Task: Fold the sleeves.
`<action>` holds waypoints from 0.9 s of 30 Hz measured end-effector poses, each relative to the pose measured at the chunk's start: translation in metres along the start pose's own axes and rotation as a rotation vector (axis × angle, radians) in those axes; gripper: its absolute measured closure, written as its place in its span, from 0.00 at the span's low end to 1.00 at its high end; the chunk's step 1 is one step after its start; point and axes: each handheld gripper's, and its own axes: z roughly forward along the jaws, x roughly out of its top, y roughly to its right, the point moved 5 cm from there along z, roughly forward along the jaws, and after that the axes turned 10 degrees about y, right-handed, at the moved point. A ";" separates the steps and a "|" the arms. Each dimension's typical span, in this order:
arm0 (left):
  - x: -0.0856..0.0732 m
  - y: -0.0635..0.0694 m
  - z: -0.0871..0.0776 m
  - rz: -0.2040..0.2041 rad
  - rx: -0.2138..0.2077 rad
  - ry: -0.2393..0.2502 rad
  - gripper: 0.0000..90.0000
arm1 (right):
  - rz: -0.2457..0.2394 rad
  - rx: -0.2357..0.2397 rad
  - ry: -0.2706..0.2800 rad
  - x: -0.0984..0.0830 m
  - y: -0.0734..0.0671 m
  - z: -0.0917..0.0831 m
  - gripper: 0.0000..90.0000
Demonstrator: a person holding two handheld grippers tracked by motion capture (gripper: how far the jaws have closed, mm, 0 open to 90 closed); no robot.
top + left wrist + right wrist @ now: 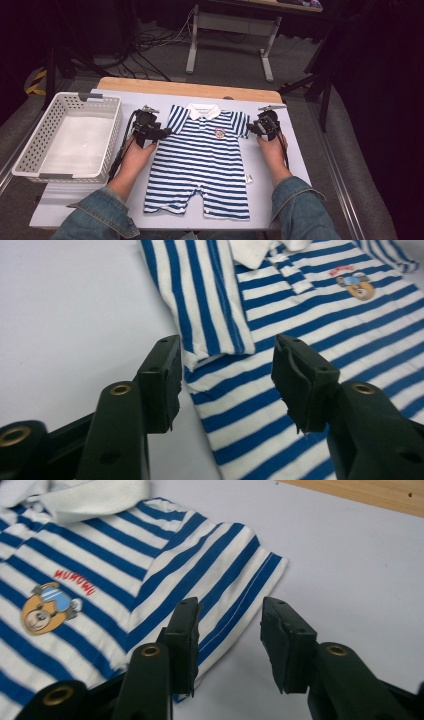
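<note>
While the striped romper (202,160) lies flat and face up on the pale surface (280,165), collar toward the far edge and legs toward the person, one hand-held gripper sits at each of its short sleeves. The left hand-held gripper (159,134) hangs over the left sleeve (200,310); in the left gripper view its jaws stand partly apart above the sleeve hem and the body cloth, with no fabric pinched between them. The right hand-held gripper (252,128) is at the right sleeve (225,575); its jaws stand partly apart over the sleeve's outer edge, gripping nothing. A bear badge (45,609) marks the chest. A white basket (30,150) stands on the surface left of the garment, apart from it.
</note>
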 end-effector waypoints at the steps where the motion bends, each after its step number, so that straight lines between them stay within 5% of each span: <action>1: -0.001 0.001 -0.003 0.005 -0.001 0.006 0.50 | 0.017 -0.002 0.004 -0.001 0.002 0.005 0.69; 10: -0.011 0.007 -0.017 0.026 -0.028 0.021 0.46 | 0.024 0.008 -0.041 -0.008 0.000 0.018 0.76; 11: -0.012 0.007 -0.019 0.021 -0.032 0.029 0.46 | 0.039 0.031 -0.042 -0.008 -0.001 0.018 0.89; 13: -0.013 0.007 -0.021 0.017 -0.037 0.039 0.47 | 0.045 0.066 -0.047 -0.007 -0.003 0.020 0.96; 18: -0.012 0.009 -0.027 0.029 -0.045 0.048 0.46 | 0.008 0.046 -0.047 -0.003 -0.001 0.020 0.98; 27: -0.015 0.012 -0.029 0.045 -0.047 0.042 0.45 | 0.014 0.025 -0.013 0.008 0.003 0.012 0.98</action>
